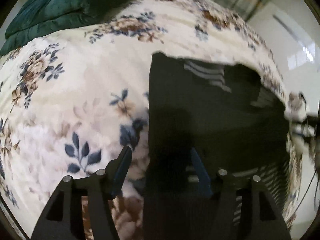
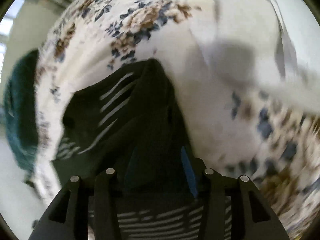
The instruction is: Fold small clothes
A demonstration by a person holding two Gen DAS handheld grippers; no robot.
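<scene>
No brand, label or writing can be read. The left gripper (image 1: 160,150) is pointed steeply down with its jaws apart, one finger over the floral bedspread (image 1: 80,100), the other over the dark garment (image 1: 210,110), nothing clamped. The right gripper (image 2: 160,156) is likewise angled down and parted above the same cloth (image 2: 140,110), its pads not seen pressing. The garment, black with pale stripes, is spread on the bed. Farther off, a teal blanket (image 1: 60,6) is heaped.
</scene>
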